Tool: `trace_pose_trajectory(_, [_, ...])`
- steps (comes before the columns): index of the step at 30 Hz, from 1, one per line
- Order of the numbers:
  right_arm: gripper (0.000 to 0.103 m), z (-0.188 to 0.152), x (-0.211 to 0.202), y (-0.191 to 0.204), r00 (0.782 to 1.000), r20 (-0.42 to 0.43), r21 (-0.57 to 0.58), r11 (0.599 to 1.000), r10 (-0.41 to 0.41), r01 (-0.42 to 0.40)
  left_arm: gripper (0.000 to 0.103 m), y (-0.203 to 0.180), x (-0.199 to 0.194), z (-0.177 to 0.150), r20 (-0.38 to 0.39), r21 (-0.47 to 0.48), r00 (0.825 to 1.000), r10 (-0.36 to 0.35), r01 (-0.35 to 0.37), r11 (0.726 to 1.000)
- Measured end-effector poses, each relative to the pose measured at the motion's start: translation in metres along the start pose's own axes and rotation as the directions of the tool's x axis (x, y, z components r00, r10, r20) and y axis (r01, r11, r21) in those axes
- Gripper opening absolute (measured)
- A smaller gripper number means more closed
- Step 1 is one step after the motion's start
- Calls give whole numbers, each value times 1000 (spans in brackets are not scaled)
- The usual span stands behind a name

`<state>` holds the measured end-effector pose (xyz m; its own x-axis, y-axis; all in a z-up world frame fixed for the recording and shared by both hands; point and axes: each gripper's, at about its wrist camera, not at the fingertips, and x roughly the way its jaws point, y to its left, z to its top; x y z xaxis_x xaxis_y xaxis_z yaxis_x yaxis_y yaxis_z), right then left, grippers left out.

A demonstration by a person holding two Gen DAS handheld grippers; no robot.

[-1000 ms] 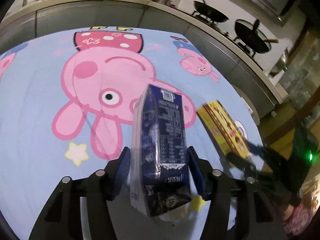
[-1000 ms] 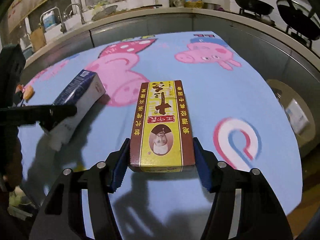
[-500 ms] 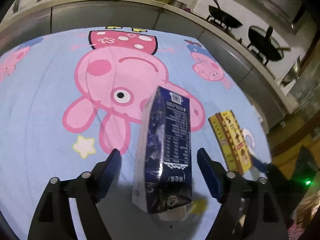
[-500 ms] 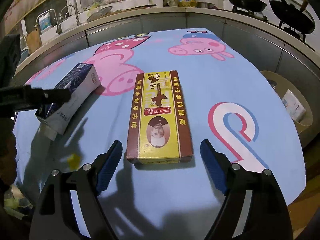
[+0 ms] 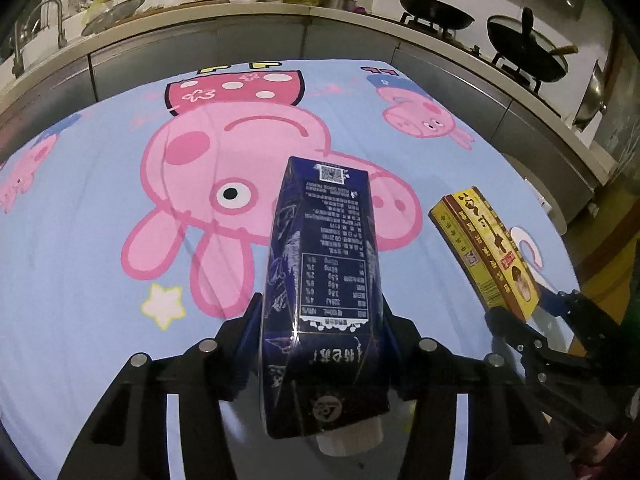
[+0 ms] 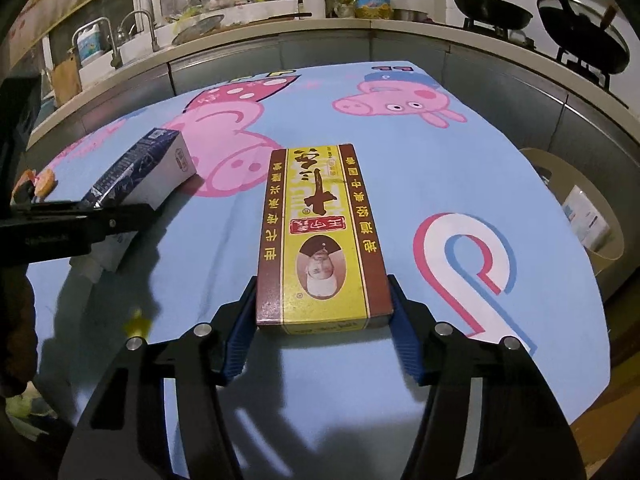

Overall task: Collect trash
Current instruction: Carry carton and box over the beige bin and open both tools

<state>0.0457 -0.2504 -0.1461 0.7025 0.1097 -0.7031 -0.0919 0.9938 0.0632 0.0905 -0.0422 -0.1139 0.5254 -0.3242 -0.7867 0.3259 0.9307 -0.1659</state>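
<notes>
Centre of the left wrist frame, a dark blue carton (image 5: 326, 280) with white print lies on the pig-print cloth (image 5: 80, 240), the left gripper (image 5: 322, 344) having just closed onto it. Lower centre of the right view, the right gripper (image 6: 322, 320) likewise clamps a yellow-brown box (image 6: 320, 236); a bin (image 6: 576, 200) sits at right

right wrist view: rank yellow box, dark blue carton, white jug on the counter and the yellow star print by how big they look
1. yellow box, nearest the camera
2. dark blue carton, partly hidden by the left gripper
3. white jug, far back, so true size is unsure
4. yellow star print, blurred
</notes>
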Motion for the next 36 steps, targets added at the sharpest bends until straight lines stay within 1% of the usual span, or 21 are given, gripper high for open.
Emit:
trace_pose_trajectory(4, [58,3,-4,-3,1000,19,21,1000,11,-12,53,6,-5,3,5,-51,997,-71,71,996])
trace_pose_trajectory(10, [58,8,-13,-9,998,54,38,999,8,-10,53,1,-12,9,19,-55,992,-127,128,990])
trace_pose_trajectory(18, [58,9,-16,-19,998,65,67,998,11,-16,53,-8,-10,12,12,-38,989,-150,150,988])
trace_pose_trajectory(23, [58,11,-18,-32,997,80,96,995,-7,-1,53,-19,-6,23,2,-12,986,-168,168,986])
trace_pose_trajectory(27, [58,14,-23,-54,994,100,148,989,-32,17,53,-42,1,41,-4,40,980,-199,199,979])
trace_pose_trajectory(30, [58,15,-28,-77,991,120,185,982,-62,39,53,-68,10,58,-16,85,973,-229,229,970])
trace_pose_trajectory(33, [58,16,-33,-104,986,137,228,972,-98,65,53,-101,23,75,-38,134,964,-262,265,955])
trace_pose_trajectory(36, [58,18,-39,-137,978,152,282,955,-140,93,52,-139,39,93,-70,180,951,-302,310,934])
